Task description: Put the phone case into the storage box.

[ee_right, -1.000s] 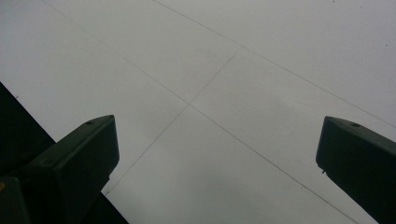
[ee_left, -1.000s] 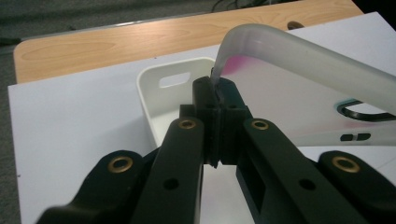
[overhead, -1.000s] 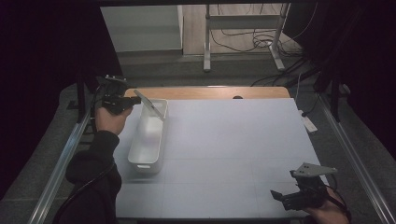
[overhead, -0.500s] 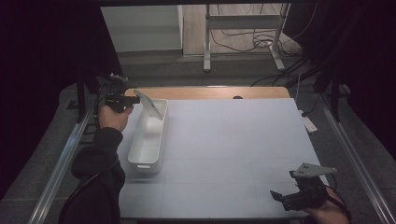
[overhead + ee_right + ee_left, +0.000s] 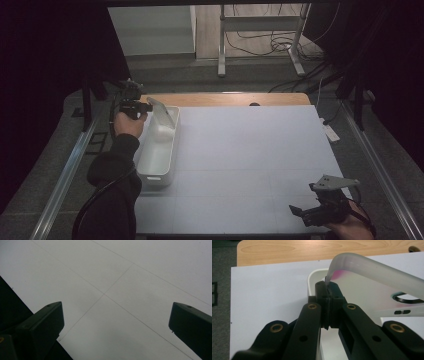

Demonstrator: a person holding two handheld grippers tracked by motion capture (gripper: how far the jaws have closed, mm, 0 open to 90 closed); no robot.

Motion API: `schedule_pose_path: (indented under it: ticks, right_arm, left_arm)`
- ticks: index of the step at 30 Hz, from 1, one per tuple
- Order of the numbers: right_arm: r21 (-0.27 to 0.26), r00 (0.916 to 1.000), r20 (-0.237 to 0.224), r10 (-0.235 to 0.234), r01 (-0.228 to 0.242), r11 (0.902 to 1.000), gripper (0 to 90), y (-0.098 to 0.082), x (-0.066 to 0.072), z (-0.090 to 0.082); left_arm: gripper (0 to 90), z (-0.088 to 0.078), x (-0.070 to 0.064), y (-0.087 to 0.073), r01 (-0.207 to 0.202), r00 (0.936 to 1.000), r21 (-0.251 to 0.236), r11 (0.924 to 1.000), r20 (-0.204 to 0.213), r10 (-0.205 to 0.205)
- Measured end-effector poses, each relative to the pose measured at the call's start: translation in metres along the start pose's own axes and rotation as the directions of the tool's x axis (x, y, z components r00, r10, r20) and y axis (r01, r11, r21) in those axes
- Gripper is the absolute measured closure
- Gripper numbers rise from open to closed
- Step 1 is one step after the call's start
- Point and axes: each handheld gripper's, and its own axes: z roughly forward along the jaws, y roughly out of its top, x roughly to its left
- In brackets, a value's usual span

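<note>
Phone case [image 5: 372,275], one translucent piece with a pink tint, hangs pinched by its edge in my left gripper [image 5: 327,291] over the far end of the single white bin [image 5: 159,150], so I judge I can lower it in. My right gripper [image 5: 320,212] waits wide and empty above the table [image 5: 250,150]
</note>
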Motion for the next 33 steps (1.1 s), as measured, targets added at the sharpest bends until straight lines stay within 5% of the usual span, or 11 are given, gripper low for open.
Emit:
schedule_pose_path:
  ticks: [33]
  right_arm:
    - [0.015,0.9998,-0.011,-0.014,0.014,0.9998,0.6,0.0,0.001,0.001]
  left_arm:
    - [87.8,0.043,-0.008,0.005,0.026,0.9959,0.056,0.9981,-0.088,-0.021]
